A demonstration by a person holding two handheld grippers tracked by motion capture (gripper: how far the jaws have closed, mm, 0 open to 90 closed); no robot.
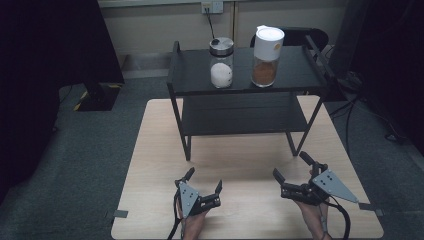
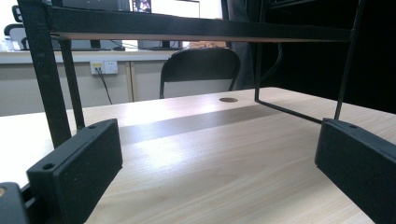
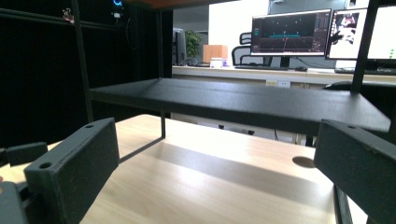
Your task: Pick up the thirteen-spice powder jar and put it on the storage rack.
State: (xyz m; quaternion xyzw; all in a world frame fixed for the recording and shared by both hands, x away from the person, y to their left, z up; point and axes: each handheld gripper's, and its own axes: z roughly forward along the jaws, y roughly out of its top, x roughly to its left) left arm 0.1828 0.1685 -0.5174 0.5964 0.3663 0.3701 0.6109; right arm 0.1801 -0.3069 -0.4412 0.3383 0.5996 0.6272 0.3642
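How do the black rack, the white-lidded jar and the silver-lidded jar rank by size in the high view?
1. black rack
2. white-lidded jar
3. silver-lidded jar, slightly smaller; both stand side by side on top.

Behind my table (image 1: 150, 165) a black chair (image 1: 314, 36) stands against the wall, below a white socket (image 1: 212, 7). Right of the table, cables (image 1: 370, 116) trail over the grey carpet (image 1: 90, 165). Far beyond the table, two lit monitors (image 3: 289, 31) sit on a desk (image 3: 280, 72).
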